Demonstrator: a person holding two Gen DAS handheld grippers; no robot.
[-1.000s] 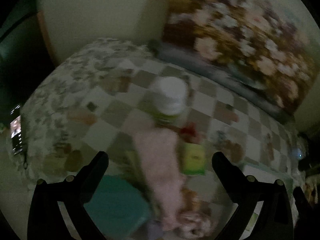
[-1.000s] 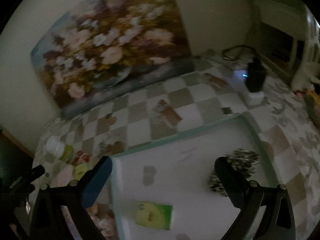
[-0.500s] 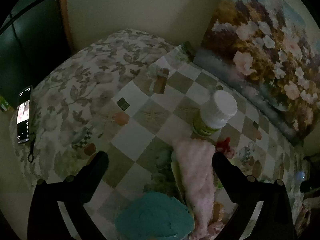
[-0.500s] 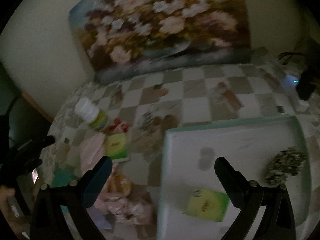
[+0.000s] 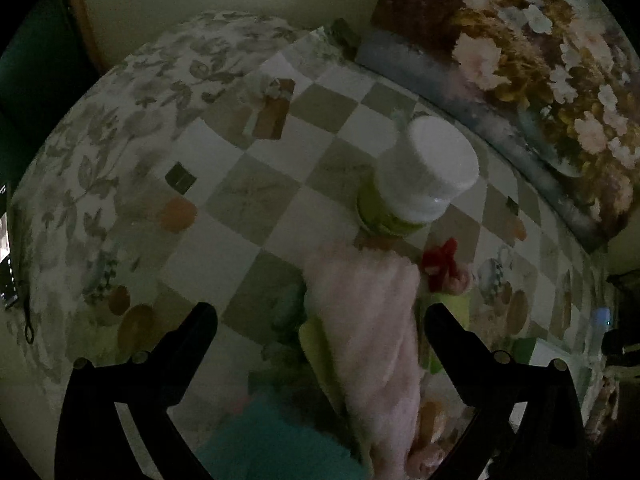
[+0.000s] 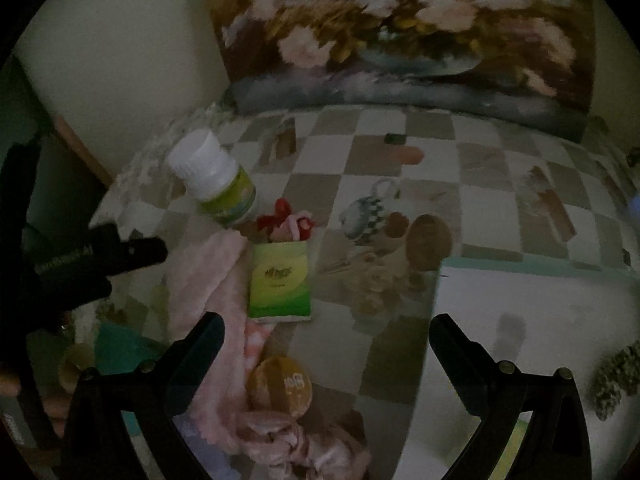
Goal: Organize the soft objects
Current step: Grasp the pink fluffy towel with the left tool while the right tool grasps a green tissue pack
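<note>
A fluffy pink cloth [image 5: 368, 320] lies on the checkered tablecloth, also in the right wrist view [image 6: 204, 280]. My left gripper [image 5: 320, 316] is open and empty, hovering over it; it also shows at the left of the right wrist view [image 6: 132, 254]. Beside the cloth are a green tissue pack [image 6: 280, 280], a red and pink scrunchie [image 6: 288, 220], a teal cloth [image 5: 276, 444], a round yellow item [image 6: 280, 388] and a crumpled pink fabric [image 6: 304, 444]. My right gripper [image 6: 326, 324] is open and empty above the pile. A white tray [image 6: 540, 320] holds a speckled scrunchie [image 6: 616, 376].
A white-capped bottle with a green label [image 5: 416, 184] stands just behind the pink cloth. A flower painting [image 6: 400, 28] leans on the wall at the back. A phone [image 5: 6, 256] lies at the table's left edge.
My left gripper has moved right and closer over the pink cloth and bottle. My right gripper has swung left from the tray to above the pile of soft items.
</note>
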